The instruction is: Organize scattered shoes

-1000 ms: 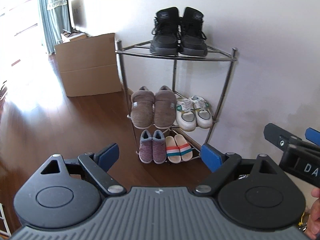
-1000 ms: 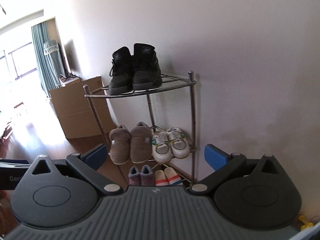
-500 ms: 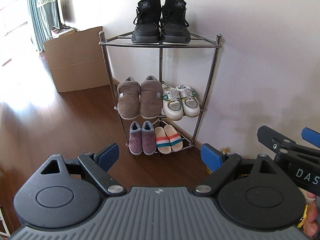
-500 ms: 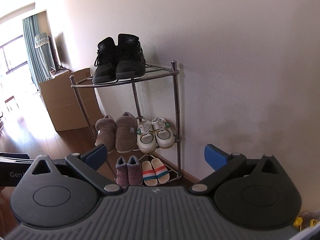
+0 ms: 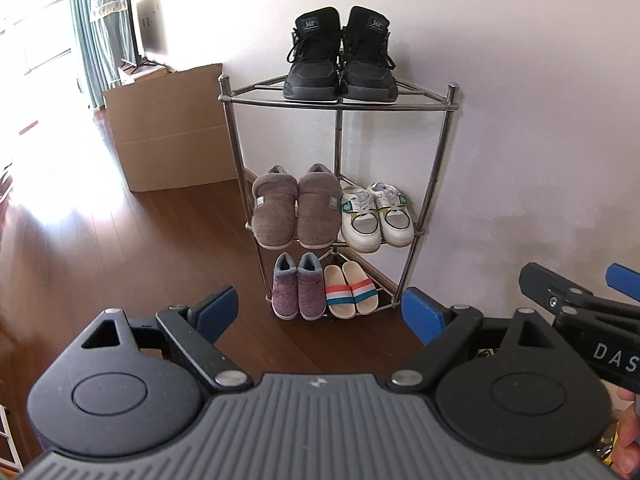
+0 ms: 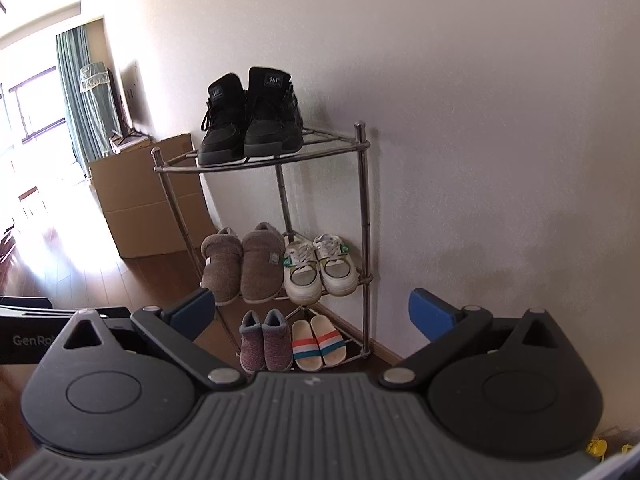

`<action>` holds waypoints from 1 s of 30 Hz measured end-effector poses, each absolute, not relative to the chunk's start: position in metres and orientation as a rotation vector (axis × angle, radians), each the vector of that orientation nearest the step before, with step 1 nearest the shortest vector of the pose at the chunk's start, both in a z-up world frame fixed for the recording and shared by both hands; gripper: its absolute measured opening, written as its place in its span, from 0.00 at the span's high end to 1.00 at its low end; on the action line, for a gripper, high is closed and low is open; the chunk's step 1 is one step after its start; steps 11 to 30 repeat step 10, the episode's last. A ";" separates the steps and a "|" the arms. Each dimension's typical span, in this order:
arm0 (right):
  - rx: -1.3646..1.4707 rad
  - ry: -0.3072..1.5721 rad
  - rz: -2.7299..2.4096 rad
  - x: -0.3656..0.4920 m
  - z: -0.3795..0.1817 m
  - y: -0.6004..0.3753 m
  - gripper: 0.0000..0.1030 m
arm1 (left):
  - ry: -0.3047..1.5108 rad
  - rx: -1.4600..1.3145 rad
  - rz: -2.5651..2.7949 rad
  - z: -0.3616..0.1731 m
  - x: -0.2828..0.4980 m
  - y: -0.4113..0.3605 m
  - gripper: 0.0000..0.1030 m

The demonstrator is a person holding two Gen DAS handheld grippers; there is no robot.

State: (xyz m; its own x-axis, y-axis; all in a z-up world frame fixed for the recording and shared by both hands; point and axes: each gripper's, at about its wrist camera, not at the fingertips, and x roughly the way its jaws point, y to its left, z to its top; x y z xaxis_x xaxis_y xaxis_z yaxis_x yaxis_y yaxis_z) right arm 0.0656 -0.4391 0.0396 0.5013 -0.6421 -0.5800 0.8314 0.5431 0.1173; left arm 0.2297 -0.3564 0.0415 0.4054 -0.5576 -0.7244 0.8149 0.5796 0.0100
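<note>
Rack [image 5: 338, 106], chrome, three tiers, stood in the corner. Top: black sneakers [image 5: 340, 56], paired. Middle: brown slippers [image 5: 296, 210] beside white sneakers [image 5: 376, 216]. Bottom: purple booties [image 5: 298, 284], striped slides [image 5: 350, 290]. All toes out, none seen loose on the floor [image 5: 140, 248]. Left gripper [image 5: 320, 312]: fingers wide apart, empty. Right gripper [image 6: 312, 312]: likewise spread, holding nothing. Sorting looked finished; nothing visibly left.

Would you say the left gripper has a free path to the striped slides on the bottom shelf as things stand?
Probably yes. The left gripper is open and empty, the striped slides sit at the shelf's open front beside the purple slippers, and only bare floor lies between.
</note>
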 end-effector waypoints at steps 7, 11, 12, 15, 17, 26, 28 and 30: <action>0.400 0.523 -0.894 0.073 0.038 -0.436 0.01 | 0.732 0.384 -0.860 0.042 0.237 -0.348 0.12; 0.398 0.529 -0.887 0.077 0.037 -0.435 0.01 | 0.713 0.391 -0.841 0.043 0.238 -0.347 0.11; 0.398 0.529 -0.887 0.077 0.037 -0.435 0.01 | 0.713 0.391 -0.841 0.043 0.238 -0.347 0.11; 0.398 0.529 -0.887 0.077 0.037 -0.435 0.01 | 0.713 0.391 -0.841 0.043 0.238 -0.347 0.11; 0.398 0.529 -0.887 0.077 0.037 -0.435 0.01 | 0.713 0.391 -0.841 0.043 0.238 -0.347 0.11; 0.398 0.529 -0.887 0.077 0.037 -0.435 0.01 | 0.713 0.391 -0.841 0.043 0.238 -0.347 0.11; 0.398 0.529 -0.887 0.077 0.037 -0.435 0.01 | 0.713 0.391 -0.841 0.043 0.238 -0.347 0.11; 0.398 0.529 -0.887 0.077 0.037 -0.435 0.01 | 0.713 0.391 -0.841 0.043 0.238 -0.347 0.11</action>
